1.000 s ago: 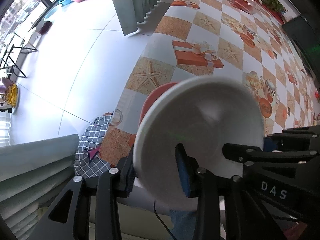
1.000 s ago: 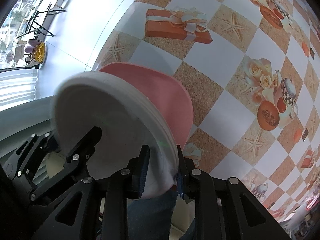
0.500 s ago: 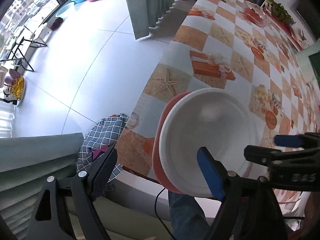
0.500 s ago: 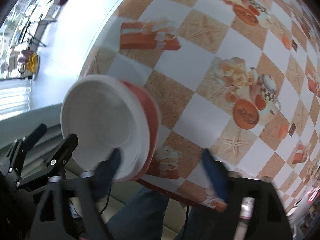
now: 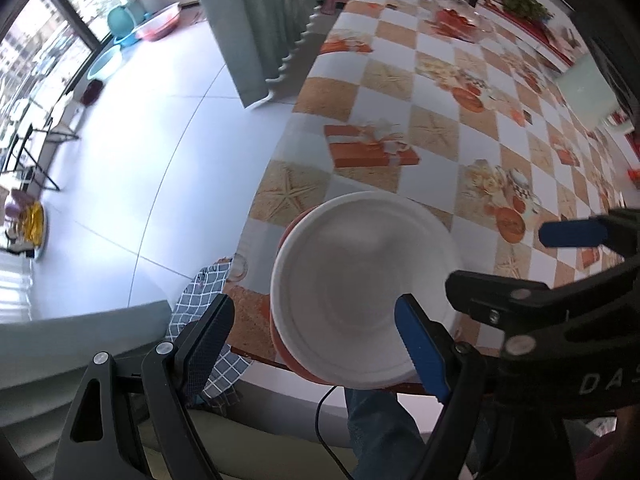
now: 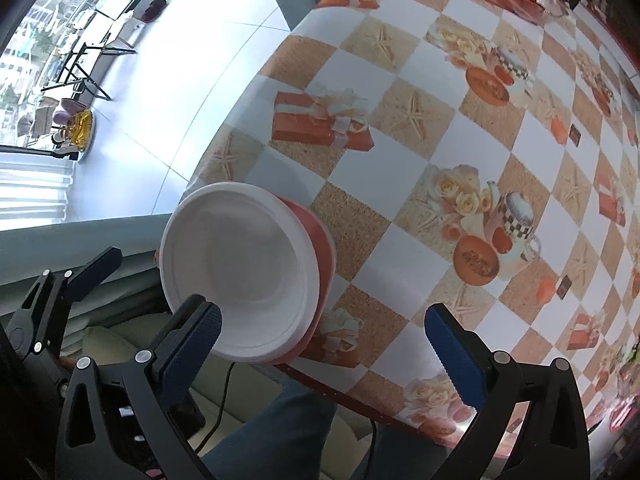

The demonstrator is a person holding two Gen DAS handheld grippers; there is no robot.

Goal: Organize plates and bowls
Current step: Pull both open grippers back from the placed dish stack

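We find the white bowl [image 5: 362, 284] nested inside a red bowl [image 6: 322, 240], the pair sitting at the near corner of the desk [image 5: 436, 92], close to its edge. The white bowl holds nothing; of the red bowl only a rim and a strip of outer wall show around it.

The left gripper [image 5: 316, 344] has its jaws released — one blue pad overlaps the white bowl's rim in the left wrist view, the other stands clear to the side, and nothing is gripped. The right gripper [image 6: 332, 344] is likewise spread wide and holds nothing; its fingers [image 6: 452, 352] straddle the near side of the stack without closing on it.

At the far end of the desk we note a glass dish [image 5: 460, 20] with red contents — too small to identify. A checked cloth [image 5: 208, 320] hangs below the desk corner.
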